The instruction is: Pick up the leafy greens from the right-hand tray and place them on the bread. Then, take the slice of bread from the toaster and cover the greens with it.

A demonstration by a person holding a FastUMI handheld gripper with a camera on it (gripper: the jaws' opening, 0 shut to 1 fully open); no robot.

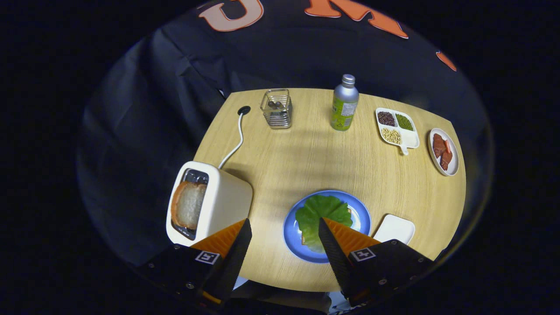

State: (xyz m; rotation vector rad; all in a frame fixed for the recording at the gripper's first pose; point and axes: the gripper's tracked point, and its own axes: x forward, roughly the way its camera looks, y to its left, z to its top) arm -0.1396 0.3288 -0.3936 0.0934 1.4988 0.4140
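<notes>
The leafy greens [318, 215] lie spread over a slice of bread on the blue plate [292, 232], just ahead of my right finger, whose tip overlaps the leaf. Only small corners of that bread [303, 240] peek out under the leaf. A second slice of bread [188, 204] stands in the slot of the white toaster [218, 205], just beyond my left finger. My gripper [284, 221] hovers above the table's near edge, open, with bare table between its fingers.
A small white tray [395, 229] sits right of the plate. Farther back stand a wire basket [277, 109], a metal bottle [344, 103], a divided dish of beans [397, 127] and an oval plate of meat [443, 151]. The toaster's white cord [236, 140] runs to the back.
</notes>
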